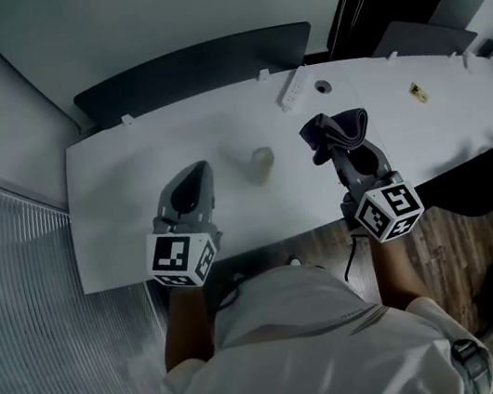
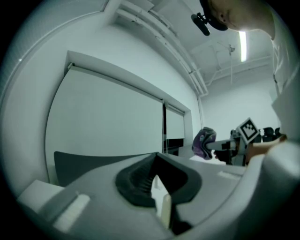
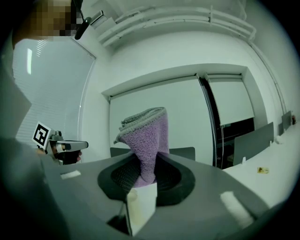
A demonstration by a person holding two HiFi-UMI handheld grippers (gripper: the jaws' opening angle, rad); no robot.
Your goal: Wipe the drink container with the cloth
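A small pale drink container [image 1: 263, 165] stands upright on the white table [image 1: 128, 165], between my two grippers and touched by neither. My right gripper [image 1: 343, 148] is shut on a purple cloth [image 1: 335, 131], which sticks up out of the jaws in a bunched fold [image 3: 146, 138]. That cloth [image 2: 204, 142] also shows far off in the left gripper view. My left gripper [image 1: 192, 172] hovers left of the container, its jaws shut with nothing between them [image 2: 157, 182]. Neither gripper view shows the container.
A white power strip [image 1: 292, 91] and a round cable port [image 1: 323, 87] lie near the table's far edge. A small yellow item [image 1: 416, 91] sits at the right. Dark chair backs [image 1: 195, 68] stand behind the table, and wooden floor [image 1: 443, 241] lies below its near edge.
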